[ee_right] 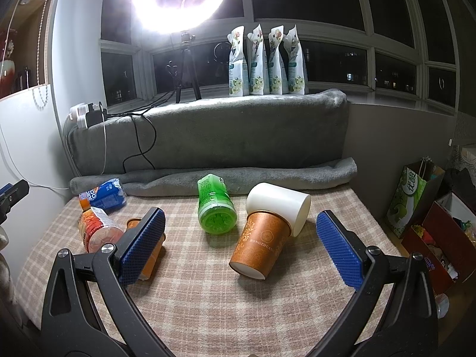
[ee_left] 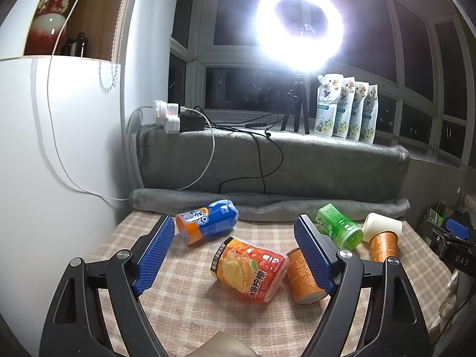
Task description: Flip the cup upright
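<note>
Right wrist: "RONGZHUAN" orange cup (ee_right: 261, 245) toppled.

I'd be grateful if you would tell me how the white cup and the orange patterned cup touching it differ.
The white cup is plain; the orange cup carries gold ornament and lettering. The white cup's open mouth points right, while the orange cup shows its closed white base toward the right-wrist camera. The white cup lies behind, farther from the camera. Both lie tipped over on the checked cloth.

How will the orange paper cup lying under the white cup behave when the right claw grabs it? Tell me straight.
The orange paper cup lies on its side, so it will probably roll in an arc if nudged. It looks like thin paper, likely light and easy to crush under a hard squeeze. The white cup rests against it and may tumble when it moves. The right claw is open.
</note>
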Action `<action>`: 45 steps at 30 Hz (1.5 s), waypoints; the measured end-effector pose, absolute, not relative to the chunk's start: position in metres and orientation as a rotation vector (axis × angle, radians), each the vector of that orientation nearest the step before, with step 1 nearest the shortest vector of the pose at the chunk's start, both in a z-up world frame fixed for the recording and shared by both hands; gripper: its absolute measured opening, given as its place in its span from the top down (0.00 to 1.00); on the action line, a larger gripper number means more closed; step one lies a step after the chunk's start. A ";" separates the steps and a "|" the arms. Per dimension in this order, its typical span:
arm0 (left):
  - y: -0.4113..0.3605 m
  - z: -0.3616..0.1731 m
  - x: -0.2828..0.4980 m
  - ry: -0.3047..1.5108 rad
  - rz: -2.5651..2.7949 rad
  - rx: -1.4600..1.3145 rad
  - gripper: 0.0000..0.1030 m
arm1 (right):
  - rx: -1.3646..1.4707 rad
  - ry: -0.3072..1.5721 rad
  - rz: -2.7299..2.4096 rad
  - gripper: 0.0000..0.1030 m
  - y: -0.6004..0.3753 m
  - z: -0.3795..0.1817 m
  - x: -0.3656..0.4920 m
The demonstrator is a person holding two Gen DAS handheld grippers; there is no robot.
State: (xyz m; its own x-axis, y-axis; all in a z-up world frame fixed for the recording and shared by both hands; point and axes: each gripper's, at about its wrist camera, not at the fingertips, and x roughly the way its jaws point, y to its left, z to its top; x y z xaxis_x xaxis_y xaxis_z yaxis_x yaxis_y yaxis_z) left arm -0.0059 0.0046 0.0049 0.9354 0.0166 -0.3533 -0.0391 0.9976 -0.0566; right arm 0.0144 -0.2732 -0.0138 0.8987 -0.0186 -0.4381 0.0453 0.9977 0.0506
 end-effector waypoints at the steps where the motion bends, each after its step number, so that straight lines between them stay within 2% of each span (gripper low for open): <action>1: 0.005 0.005 -0.006 0.361 0.028 -0.062 0.20 | 0.060 0.453 -0.034 0.00 -0.273 -0.014 0.014; 36: 0.005 0.001 -0.004 0.374 0.028 -0.069 0.20 | 0.066 0.468 -0.037 0.00 -0.278 -0.019 0.015; 45: 0.004 -0.007 -0.001 0.399 0.014 -0.071 0.20 | 0.095 0.524 -0.042 0.00 -0.291 -0.033 0.026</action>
